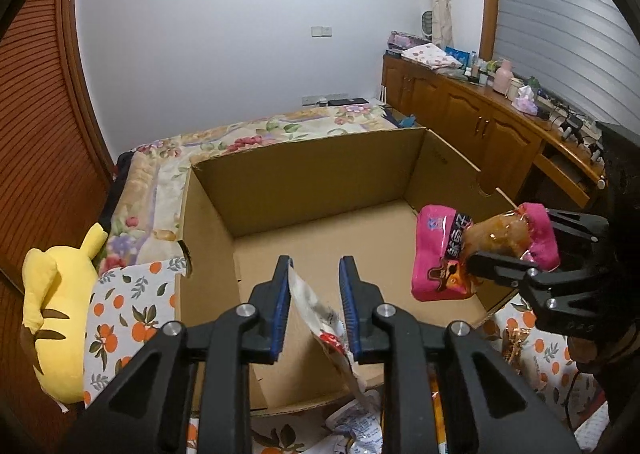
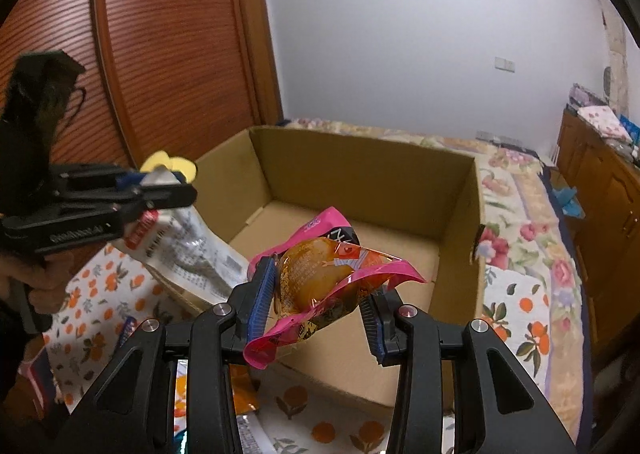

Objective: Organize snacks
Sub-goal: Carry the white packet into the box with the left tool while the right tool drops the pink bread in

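A large open cardboard box (image 1: 320, 214) is seen on a bed covered by a floral bedspread (image 1: 248, 138) and an orange-print cloth (image 1: 128, 318); its bare floor is visible in both views. The left gripper (image 1: 313, 310) is held over the near wall of the box, and a white snack packet (image 1: 324, 330) is gripped between its blue-padded fingers (image 1: 280, 314); the packet hangs down past the near box edge. In the right wrist view the same left gripper (image 2: 160, 190) is shown at the left, closed on the top of the white snack packet (image 2: 192, 250), which is draped over the box's left near corner. The right gripper (image 2: 316, 306) is clamped on a pink snack packet (image 2: 320, 278) with a clear window through which an orange-brown food item is seen; the packet is held above the box interior near its front. From the left wrist view the right gripper (image 1: 520, 250) is seen at the right, with the pink snack packet (image 1: 448, 254) suspended over the right side of the box. More packets (image 1: 356, 426) are lying on the cloth in front of the box. A yellow plush toy (image 1: 56, 318) is lying on the bed to the left of the box, and a wooden cabinet (image 1: 480, 122) loaded with small items is placed along the right wall.
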`<state>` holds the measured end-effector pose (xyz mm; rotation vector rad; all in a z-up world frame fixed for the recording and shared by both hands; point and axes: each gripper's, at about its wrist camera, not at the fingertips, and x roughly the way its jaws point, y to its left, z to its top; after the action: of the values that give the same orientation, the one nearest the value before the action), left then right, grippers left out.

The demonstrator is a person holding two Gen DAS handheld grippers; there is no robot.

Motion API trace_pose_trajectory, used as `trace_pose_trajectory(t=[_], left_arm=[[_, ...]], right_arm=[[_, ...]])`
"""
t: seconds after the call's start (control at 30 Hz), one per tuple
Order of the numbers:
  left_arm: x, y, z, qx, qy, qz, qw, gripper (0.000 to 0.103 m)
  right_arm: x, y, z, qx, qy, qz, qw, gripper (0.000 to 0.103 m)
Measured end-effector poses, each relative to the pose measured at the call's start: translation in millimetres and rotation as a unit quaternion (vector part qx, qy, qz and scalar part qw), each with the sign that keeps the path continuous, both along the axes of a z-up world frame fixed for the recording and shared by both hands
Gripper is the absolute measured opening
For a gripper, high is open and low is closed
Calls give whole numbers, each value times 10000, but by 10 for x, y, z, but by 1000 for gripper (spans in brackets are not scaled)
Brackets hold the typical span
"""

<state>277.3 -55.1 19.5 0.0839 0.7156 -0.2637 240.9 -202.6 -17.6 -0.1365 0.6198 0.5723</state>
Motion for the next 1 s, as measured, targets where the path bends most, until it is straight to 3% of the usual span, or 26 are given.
trace_pose_trajectory(t=[0.27,0.43,0.7,0.83,0.9,1.0], left_arm=[[16,12,82,112,-114,181,9997,26],[43,210,124,-83,-188,325,9993,28],[-211,498,249,-382,-445,211,9981,35],[-459,580,329,-472,-631,-20,9969,51],[-582,606,338,-504,-699,-119,9962,53],[-753,618,310,-523,-718,-242,9957,69]], right_arm=[[147,24,-31,20,151,196,9997,46],[217,15,61,-23,168,176,9997,51],[-270,-192,281,-10,-185,-267,9995,51],[-656,-298,339,20,-368,-638,9973,51],[-816,-325,320,22,-382,-779,9962,51],[-1023,-333,237,-34,-324,-948,9950,51]])
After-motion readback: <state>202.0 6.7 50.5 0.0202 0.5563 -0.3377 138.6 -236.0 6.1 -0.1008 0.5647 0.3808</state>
